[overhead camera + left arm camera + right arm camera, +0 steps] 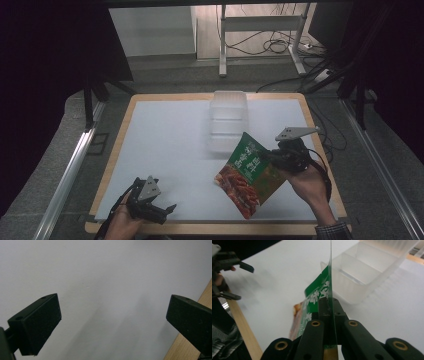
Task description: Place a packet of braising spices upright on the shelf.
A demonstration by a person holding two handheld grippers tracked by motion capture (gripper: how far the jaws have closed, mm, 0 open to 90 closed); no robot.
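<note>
At desk right: right hand-held gripper (pixel 270 156) clamped on edge of green-red snack pouch (pixel 248 173), pouch lifted off white mat (pixel 170 145), tilted, just beside clear compartment box (pixel 228 120). Near front-left corner: left hand-held gripper (pixel 162 210) jaws wide apart, nothing between, low over mat, well apart from pouch.

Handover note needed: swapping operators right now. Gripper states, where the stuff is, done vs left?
Right gripper: shut on the snack packet, gripping its edge and holding it tilted at the table's near right.
Left gripper: open, holding nothing, near the front edge of the white mat.
Clear divided container: far centre of the mat, compartments look empty.
Done: packet gripped.
Left: probably place the packet in the container, then release.
</note>
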